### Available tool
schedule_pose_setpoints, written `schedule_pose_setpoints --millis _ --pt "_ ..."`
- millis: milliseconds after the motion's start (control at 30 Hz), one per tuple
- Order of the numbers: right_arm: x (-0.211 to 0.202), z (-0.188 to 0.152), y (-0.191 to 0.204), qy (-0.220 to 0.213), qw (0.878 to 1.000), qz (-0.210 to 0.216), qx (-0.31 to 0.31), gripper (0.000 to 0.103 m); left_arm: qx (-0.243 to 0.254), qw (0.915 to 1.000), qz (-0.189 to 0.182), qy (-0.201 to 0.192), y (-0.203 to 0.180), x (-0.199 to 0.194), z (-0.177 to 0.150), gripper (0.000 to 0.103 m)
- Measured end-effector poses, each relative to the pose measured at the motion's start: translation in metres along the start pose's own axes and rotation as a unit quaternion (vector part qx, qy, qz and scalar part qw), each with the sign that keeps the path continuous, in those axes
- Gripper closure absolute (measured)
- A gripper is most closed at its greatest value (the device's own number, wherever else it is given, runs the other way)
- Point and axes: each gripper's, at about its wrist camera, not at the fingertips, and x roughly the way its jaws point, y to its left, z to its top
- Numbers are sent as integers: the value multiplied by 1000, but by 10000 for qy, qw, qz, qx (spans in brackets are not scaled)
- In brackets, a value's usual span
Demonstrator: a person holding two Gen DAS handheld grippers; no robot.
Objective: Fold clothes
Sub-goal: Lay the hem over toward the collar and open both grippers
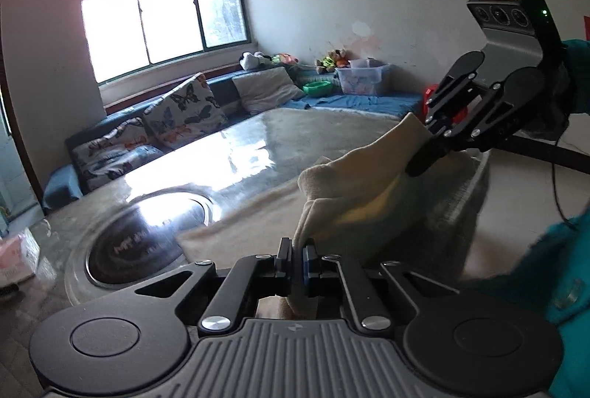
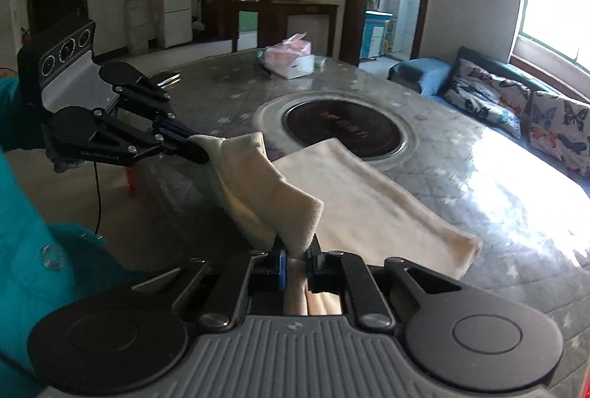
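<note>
Living room, round tabletop [image 2: 479, 184] with inset cooker [image 2: 343, 132]. Cream cloth [image 2: 361, 206] lies partly on it; left hand-held gripper [image 1: 298, 259] and right hand-held gripper [image 2: 297, 259] each clamp a lifted corner.

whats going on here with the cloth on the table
A person in a teal sleeve holds a handheld gripper in each hand and is folding a cream fleecy cloth on a round glossy table. The left gripper and the right gripper are each shut on the cloth's near edge, which is lifted off the table. The rest of the cloth lies flat beside the table's round black inset cooktop.
</note>
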Motion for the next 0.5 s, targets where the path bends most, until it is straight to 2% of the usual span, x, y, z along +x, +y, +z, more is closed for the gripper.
schedule_pose_setpoints --millis 233,400,500 --pt "30 30 -47 16 9998 -213 -6 94 -11 9997 244 23 41 58 21 97" --pt "72 49 -90 186 9992 -352 -17 94 -344 9970 540 432 70 118 20 97" --pt "107 49 -107 380 9981 -469 81 94 -584 9928 758 718 84 150 14 97"
